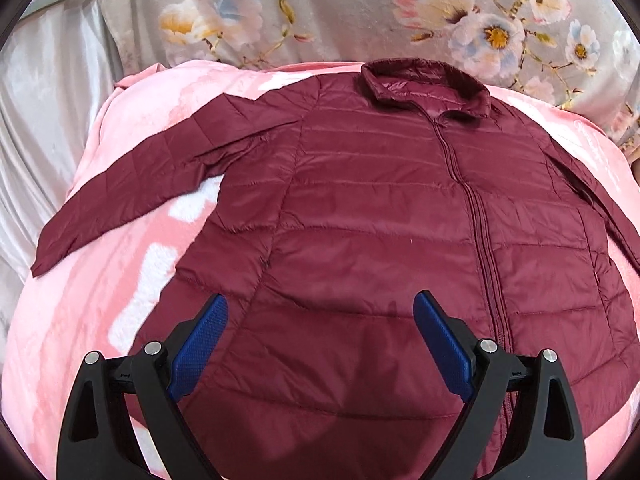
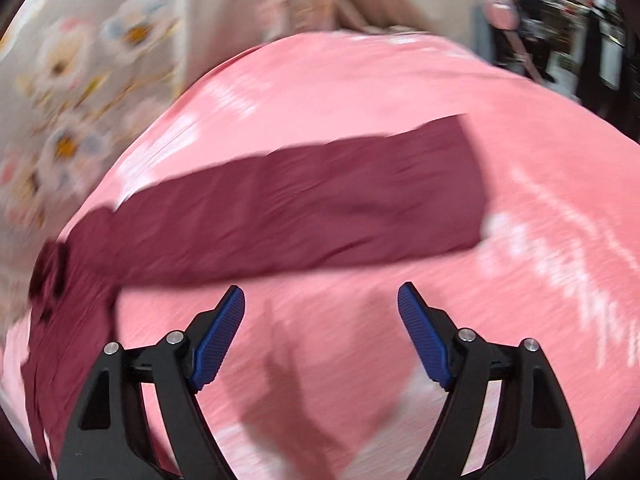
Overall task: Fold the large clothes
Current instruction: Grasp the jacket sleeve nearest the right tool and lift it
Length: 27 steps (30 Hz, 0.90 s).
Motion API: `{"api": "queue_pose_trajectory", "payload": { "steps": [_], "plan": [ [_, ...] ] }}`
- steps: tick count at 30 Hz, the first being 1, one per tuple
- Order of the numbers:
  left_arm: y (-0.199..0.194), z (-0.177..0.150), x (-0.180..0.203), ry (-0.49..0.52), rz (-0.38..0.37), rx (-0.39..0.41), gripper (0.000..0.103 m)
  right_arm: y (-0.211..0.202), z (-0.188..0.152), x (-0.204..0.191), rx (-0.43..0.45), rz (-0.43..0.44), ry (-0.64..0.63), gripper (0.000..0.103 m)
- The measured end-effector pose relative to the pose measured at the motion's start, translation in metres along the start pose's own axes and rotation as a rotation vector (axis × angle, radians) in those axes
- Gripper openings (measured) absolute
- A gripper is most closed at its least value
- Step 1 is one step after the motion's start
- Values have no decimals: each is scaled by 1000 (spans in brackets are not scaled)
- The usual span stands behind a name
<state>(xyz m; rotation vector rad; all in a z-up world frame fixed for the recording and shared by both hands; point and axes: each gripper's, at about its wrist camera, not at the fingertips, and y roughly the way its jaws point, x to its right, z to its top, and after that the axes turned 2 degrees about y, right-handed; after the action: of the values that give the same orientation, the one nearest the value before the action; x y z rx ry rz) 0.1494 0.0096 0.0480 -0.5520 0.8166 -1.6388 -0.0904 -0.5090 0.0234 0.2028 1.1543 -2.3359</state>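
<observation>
In the left wrist view, a maroon quilted jacket (image 1: 360, 208) lies spread flat, front up, on a pink blanket (image 1: 100, 300) patterned with white patches. Its zip runs closed from the stand-up collar (image 1: 424, 84) at the far end down toward the camera, and one sleeve (image 1: 132, 184) stretches out to the left across the blanket, its cuff near the blanket's left edge. Beyond the blanket lies grey bedding printed with flowers (image 1: 480, 20), and a pale satin sheet (image 1: 48, 100) shows at the left. The left tongs (image 1: 320, 320) hover over the lower part of the jacket's body, to the left of the zip; their blue pads (image 1: 200, 352) stand well apart with nothing between them, casting a soft shadow on the fabric. The right wrist view is heavily smeared by motion. There the jacket's other sleeve (image 2: 300, 212) lies straight across the pink blanket (image 2: 520, 160) toward the right, joining the body of the jacket at the left edge of the picture. The right tongs (image 2: 321, 320) are spread wide, blue pads (image 2: 218, 340) apart and gripping nothing, over bare blanket just on the near side of that sleeve. Floral bedding (image 2: 80, 80) blurs at the upper left, and dark, cluttered room furnishings (image 2: 568, 12) show at the upper right, too blurred to identify.
</observation>
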Motion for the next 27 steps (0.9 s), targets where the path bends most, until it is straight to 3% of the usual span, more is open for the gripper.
{"api": "queue_pose_trajectory", "payload": {
  "steps": [5, 9, 11, 12, 13, 14, 15, 18, 21, 27],
  "plan": [
    [-1, 2, -1, -16, 66, 14, 92, 19, 14, 31, -1, -25, 126, 83],
    [1, 7, -6, -23, 92, 9, 92, 29, 25, 30, 31, -32, 131, 83],
    [2, 9, -10, -29, 102, 10, 92, 38, 35, 21, 42, -30, 126, 69],
    [2, 9, -12, -32, 107, 10, 92, 40, 41, 20, 41, -6, 129, 53],
    [3, 10, -15, -38, 113, 9, 92, 41, 43, 18, 34, 19, 129, 23],
    [4, 10, -18, -42, 119, 7, 92, 42, 49, 11, 25, 41, 124, 13],
    [5, 11, -22, -47, 124, 2, 92, 39, 54, 1, 32, 57, 112, 10],
    [8, 11, -37, -75, 132, -9, 91, 7, 67, -56, 128, 140, 5, 6],
    [11, 11, -52, -104, 155, -15, 91, -20, 67, -114, 155, 270, -86, 6],
    [10, 12, -74, -156, 143, -17, 91, -64, 10, -266, 120, 558, -373, 6]
  ]
}}
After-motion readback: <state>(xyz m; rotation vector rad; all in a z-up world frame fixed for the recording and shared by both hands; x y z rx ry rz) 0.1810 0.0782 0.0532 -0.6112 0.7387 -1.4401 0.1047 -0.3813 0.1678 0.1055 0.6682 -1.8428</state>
